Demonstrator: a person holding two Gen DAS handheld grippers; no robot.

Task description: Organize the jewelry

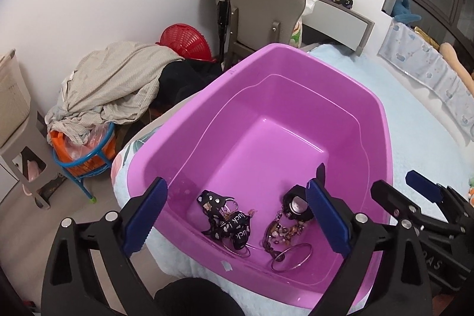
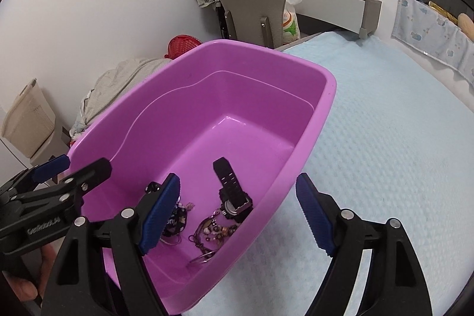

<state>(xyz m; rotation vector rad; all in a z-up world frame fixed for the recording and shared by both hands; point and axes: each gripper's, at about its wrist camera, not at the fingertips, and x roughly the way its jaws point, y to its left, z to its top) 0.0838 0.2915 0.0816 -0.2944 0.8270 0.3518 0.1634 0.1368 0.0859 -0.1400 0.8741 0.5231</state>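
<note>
A purple plastic basin [image 1: 296, 55] stands on the light blue bed cover and also shows in the right wrist view [image 2: 326, 96]. In its near end lie a black watch [image 1: 297, 205] [image 2: 234, 191], a beaded bracelet [image 1: 281, 231] [image 2: 213, 228], a thin metal bangle [image 1: 291, 256] [image 2: 203, 256] and a black printed ribbon keychain [image 1: 229, 222] [image 2: 174, 221]. My left gripper [image 1: 234, 218] is open and empty above the basin's near rim. My right gripper [image 2: 237, 216] is open and empty, straddling the basin's right rim. Each gripper shows at the edge of the other's view.
The blue bed cover [image 2: 385, 138] stretches to the right of the basin. Beyond the bed's left edge are a pile of clothes [image 1: 118, 82], a red basket [image 1: 185, 42], a grey chair [image 1: 263, 5], a blue-framed stool [image 1: 86, 150] and a desk [image 1: 334, 14].
</note>
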